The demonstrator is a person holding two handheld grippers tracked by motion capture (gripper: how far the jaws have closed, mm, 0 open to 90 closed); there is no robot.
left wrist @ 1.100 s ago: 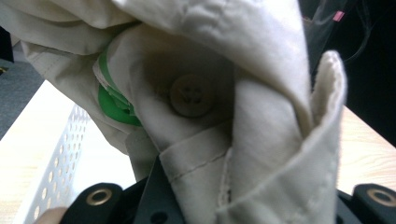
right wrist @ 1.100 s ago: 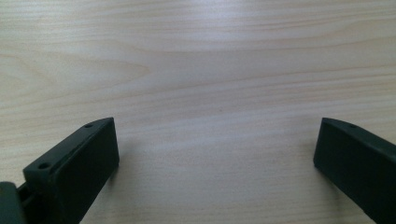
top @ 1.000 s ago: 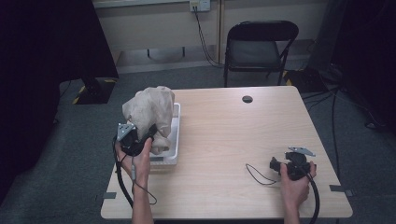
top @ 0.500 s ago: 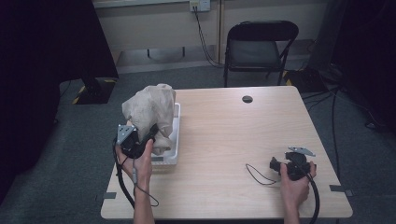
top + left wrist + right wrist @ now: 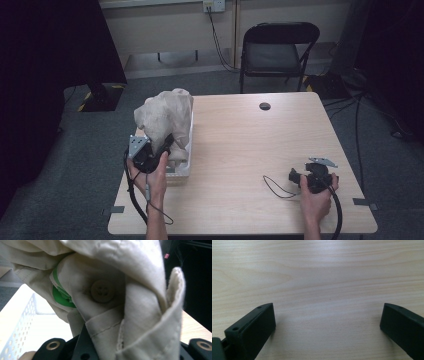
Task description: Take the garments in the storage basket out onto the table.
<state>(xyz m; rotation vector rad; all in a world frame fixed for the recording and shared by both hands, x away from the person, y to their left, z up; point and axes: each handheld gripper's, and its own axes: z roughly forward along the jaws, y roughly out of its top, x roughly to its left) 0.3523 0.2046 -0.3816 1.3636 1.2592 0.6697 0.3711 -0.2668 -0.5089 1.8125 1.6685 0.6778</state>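
**A:** Where does it stand?

**B:** The left gripper (image 5: 159,151) is clenched on a fold of the beige garment (image 5: 164,116), which is bunched up over the white basket (image 5: 182,169) at the left edge of the table (image 5: 250,145). In the left gripper view the jaws pinch the cloth just below a button (image 5: 102,291), with a green tag (image 5: 60,298) tucked into the folds to its left.

**A:** And the other hand?

**B:** The right gripper (image 5: 312,176) rests near the right front of the table, jaws spread wide with nothing between them, bare wood under it.

**A:** What could go wrong?

**B:** Three things, I'd say. The grip takes in a thick, rolled hem rather than a flat layer, so the fold could slide out if the pull is sharp. Most of the garment hangs over the basket's perforated wall (the light plastic kind), so a catch on the rim may drag or tip the basket toward the table's left edge. And with one pinch point the cloth will likely come out as a lump.

**A:** So the idle gripper matters.

**B:** Probably; it sits well apart from the basket, too far to steady it.
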